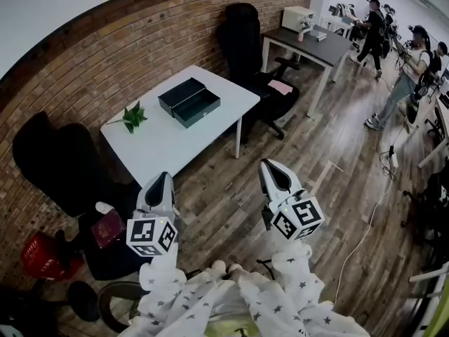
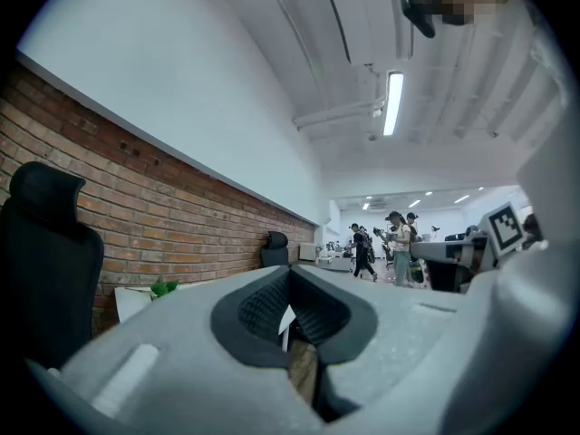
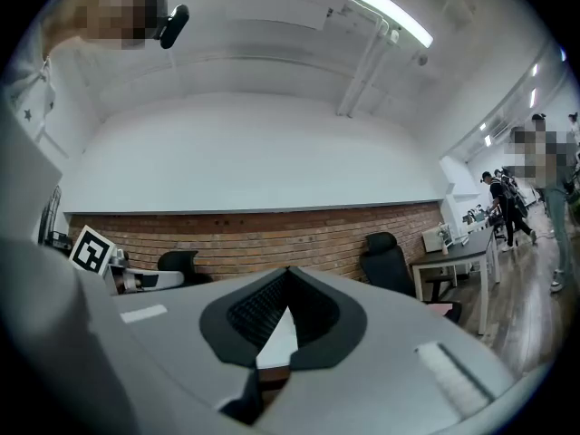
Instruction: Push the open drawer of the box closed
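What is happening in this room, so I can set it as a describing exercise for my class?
A person stands back from the white table, holding a gripper in each hand. The left gripper and the right gripper are both shut and empty, and they point towards the table. On the table sits a dark box with its drawer open, near a green sprig. Neither gripper touches the box, so the push has not begun.

Head view: high up, facing forward and steeply down, well back from the white desk [image 1: 165, 142]. The left tongs [image 1: 162, 180] and right tongs [image 1: 271, 166] sit low in frame. Each gripper view rides its own tongs, looks along the jaws, tilted up toward the ceiling [image 2: 272, 62]. All three views share the brick wall [image 1: 105, 55] and black chair [image 1: 242, 34].
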Demonstrator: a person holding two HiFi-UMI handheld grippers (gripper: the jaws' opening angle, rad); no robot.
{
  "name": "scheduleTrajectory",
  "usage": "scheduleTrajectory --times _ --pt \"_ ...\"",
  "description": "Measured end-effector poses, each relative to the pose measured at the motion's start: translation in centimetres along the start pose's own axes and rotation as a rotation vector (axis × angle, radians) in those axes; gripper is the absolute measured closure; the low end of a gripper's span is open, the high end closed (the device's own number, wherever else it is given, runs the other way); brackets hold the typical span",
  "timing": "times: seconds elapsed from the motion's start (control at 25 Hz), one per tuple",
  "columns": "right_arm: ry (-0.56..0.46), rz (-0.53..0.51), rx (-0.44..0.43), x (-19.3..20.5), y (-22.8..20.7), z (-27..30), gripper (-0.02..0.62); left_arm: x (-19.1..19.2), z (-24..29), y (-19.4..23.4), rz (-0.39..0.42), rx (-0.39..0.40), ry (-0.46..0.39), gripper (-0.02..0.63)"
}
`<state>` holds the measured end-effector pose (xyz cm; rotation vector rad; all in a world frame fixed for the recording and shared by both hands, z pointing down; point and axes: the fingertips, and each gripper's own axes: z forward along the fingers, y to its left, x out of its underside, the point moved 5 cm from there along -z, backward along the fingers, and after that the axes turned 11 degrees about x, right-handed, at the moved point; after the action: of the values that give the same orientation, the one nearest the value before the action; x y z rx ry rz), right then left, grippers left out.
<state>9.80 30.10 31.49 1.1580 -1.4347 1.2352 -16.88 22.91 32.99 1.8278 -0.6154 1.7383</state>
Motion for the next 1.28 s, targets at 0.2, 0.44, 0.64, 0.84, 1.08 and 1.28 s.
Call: scheduleTrajectory --times 0.2,0.44,0.64,0.84,1.08,1.28 --pt "-0.014 0.016 -0.001 0.4 -0.8 -1.2 0.598 0.4 -0.5 -1.9 0.015 0.014 0.008 0.604" --pt "0.027 0.024 0.002 1.8 -1.7 -1.1 0.569 1.8 -0.7 -2.5 -0.021 -0.019 0.027 0.604" --pt "0.049 0.037 -0.004 2.6 -2.6 0.0 0.568 2.3 0.4 -2.5 -0.025 -0.02 0.042 0.604" --pt "0.078 0.05 -0.022 4.2 -3.0 2.4 0.562 3.3 1.7 -1.2 -0.043 -0.038 0.053 0.604" --pt "0.129 0.058 -0.044 6.0 -4.1 7.2 0.54 4.3 5.0 2.0 -0.087 -0.075 0.052 0.604" --pt "0.17 0.057 -0.053 7.7 -5.1 12.4 0.511 5.4 9.0 5.5 -0.123 -0.086 0.061 0.604"
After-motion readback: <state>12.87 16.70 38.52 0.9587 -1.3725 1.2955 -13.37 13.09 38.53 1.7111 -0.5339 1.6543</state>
